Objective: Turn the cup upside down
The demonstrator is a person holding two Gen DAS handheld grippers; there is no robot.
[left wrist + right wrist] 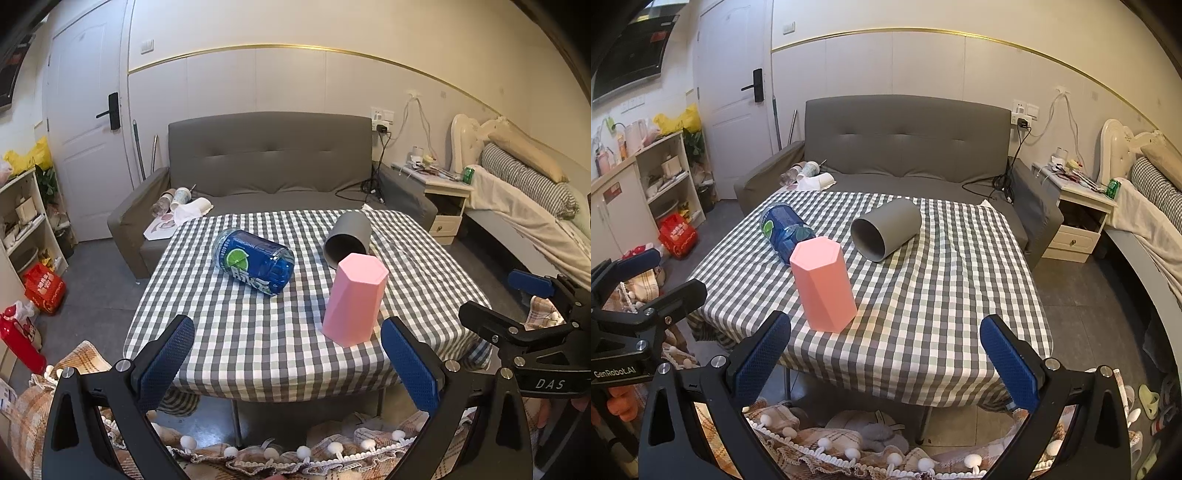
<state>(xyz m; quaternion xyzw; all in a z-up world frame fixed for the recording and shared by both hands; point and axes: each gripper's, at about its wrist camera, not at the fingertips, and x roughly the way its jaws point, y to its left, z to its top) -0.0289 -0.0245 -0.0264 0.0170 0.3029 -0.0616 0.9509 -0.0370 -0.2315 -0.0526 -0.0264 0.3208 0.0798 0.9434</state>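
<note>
A pink hexagonal cup [354, 300] [823, 286] stands mouth-down on the checked table [258, 332] [923, 295], near its front edge. A grey round cup [348, 238] [885, 233] lies on its side behind it, mouth toward me. My left gripper [287, 360] is open and empty, held back from the table's front edge; the pink cup is ahead and to its right. My right gripper [886, 356] is open and empty, also at the front edge; the pink cup is ahead and to its left.
A blue plastic bottle [255, 261] [785, 229] lies on its side on the table's left half. A grey sofa [269, 162] [908, 144] stands behind the table, a nightstand [445, 203] [1078, 218] and bed to the right, shelves to the left.
</note>
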